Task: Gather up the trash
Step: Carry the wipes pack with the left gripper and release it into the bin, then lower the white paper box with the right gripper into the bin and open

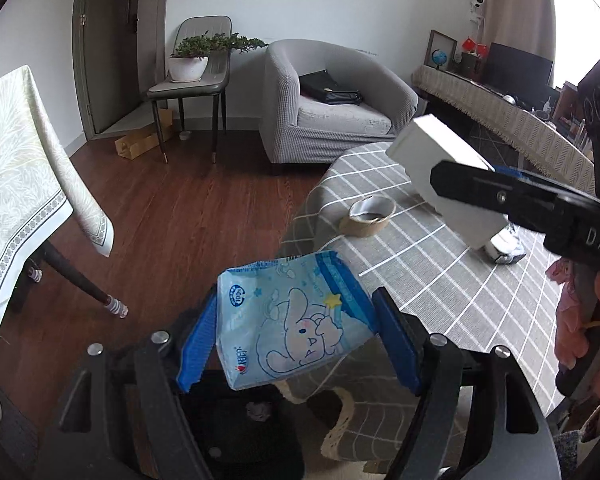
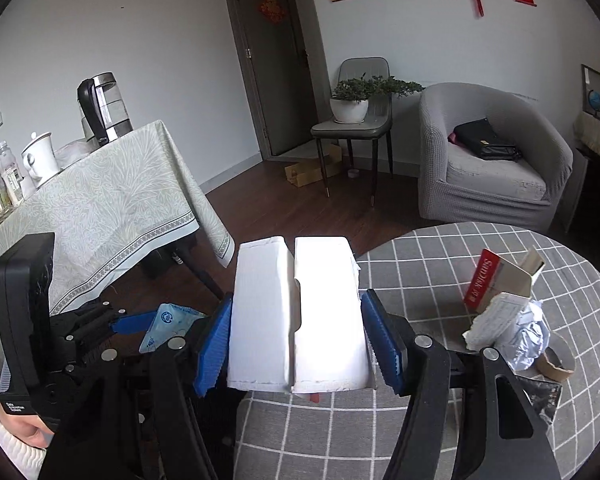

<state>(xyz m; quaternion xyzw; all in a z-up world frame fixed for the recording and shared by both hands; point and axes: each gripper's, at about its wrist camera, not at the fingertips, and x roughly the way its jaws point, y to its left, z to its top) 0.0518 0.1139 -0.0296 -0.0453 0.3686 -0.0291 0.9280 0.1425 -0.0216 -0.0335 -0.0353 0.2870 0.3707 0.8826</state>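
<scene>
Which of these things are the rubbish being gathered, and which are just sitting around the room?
Part of the job:
- blue wrapper, in the left gripper
- white box, in the right gripper
- red carton and crumpled wrappers on the round table

Just lying about:
- tape roll
- kettle
- potted plant
- black bag

**Black rigs, blue pads**

Two matte-black handheld grippers, left (image 1: 296, 344) and right (image 2: 296, 340), each with ribbed blue pads (image 2: 214, 350) on angular black fingers. Round silver screws at the pivots. White lettering "DAS" along one body, small white print on the other's upright housing. White ribbed knit sleeve (image 2: 8, 444) at the cuff
</scene>
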